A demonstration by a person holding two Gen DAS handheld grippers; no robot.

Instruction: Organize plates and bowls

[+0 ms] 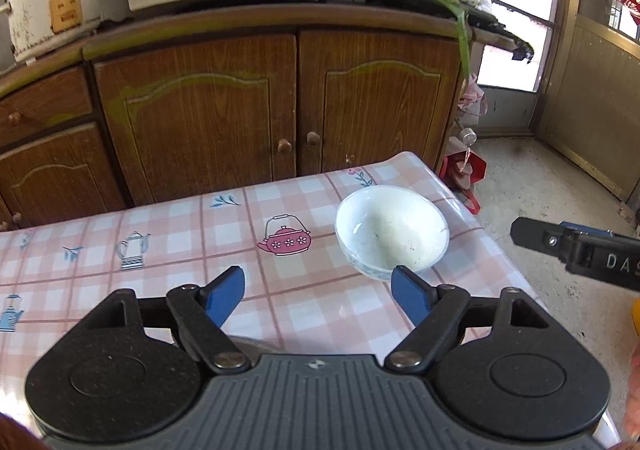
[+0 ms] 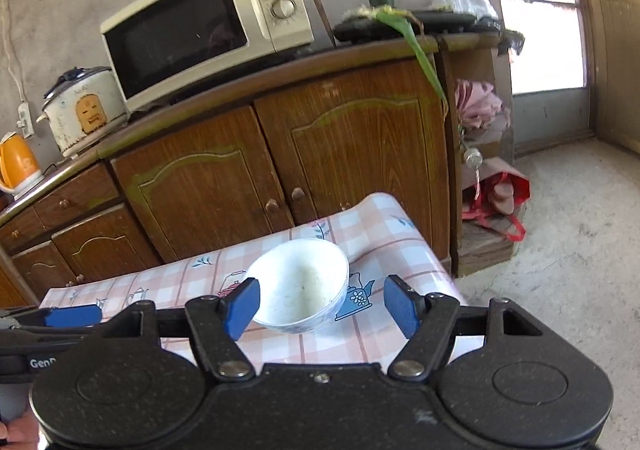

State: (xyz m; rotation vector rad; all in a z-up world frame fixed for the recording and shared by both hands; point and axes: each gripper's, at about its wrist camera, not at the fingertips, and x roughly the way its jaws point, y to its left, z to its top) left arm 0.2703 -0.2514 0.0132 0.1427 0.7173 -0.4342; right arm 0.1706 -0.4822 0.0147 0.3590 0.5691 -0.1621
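While the white bowl [image 2: 298,286] is sitting upright near the table's [image 1: 160,234] far right corner, both your left gripper [image 1: 318,296] and right gripper [image 2: 322,310] are gaping empty; it's looking glazed, slick, breakable, so pinch the rim.

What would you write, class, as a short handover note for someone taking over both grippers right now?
Left gripper: open, empty, short of the bowl.
Right gripper: open, empty, bowl ahead of its fingers, not gripped.
White bowl: upright on the checked tablecloth, near the table's far right corner. It looks empty apart from some residue.
Done: nothing visibly moved or stacked.
Left: grasp the bowl and put it away. No plates in view, so find them first.
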